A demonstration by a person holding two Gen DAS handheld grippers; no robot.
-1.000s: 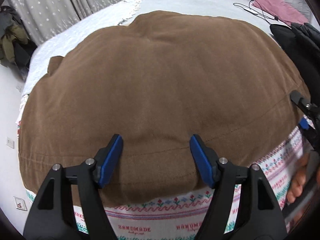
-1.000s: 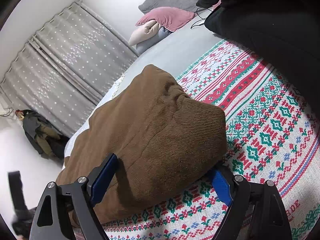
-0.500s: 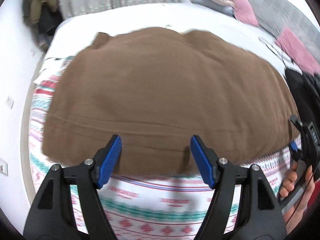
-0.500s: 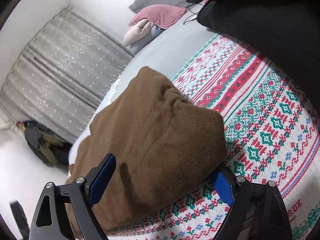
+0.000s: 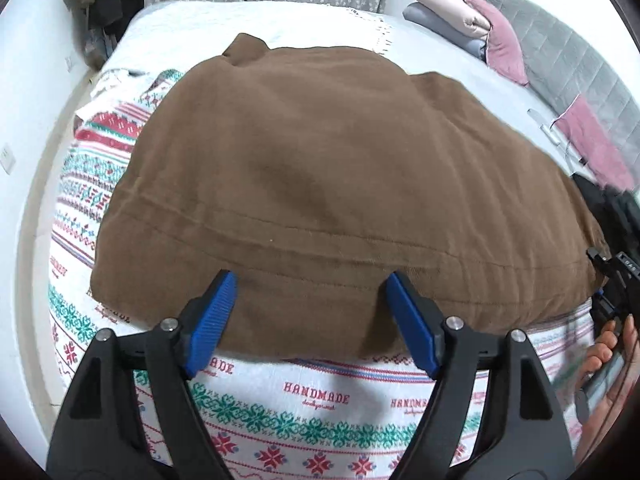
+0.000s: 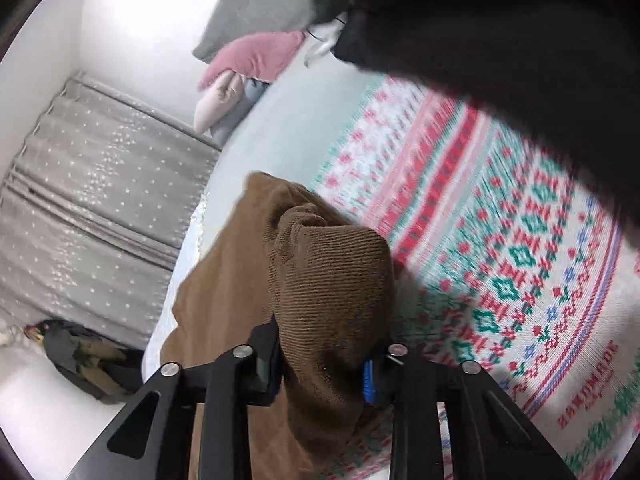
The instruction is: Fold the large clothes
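My right tongs (image 6: 320, 364) were closing on a bunched corner of the brown garment (image 5: 340, 184) spread on the bed ahead of both, my left tongs (image 5: 308, 320) opening empty over its near hem, which I judged they should pinch before lifting together

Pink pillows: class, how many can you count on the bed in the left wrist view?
2. One pink pillow leans on the grey headboard at the top right, beside pale folded bedding. The other lies further right, near the black clothes. More may be hidden.
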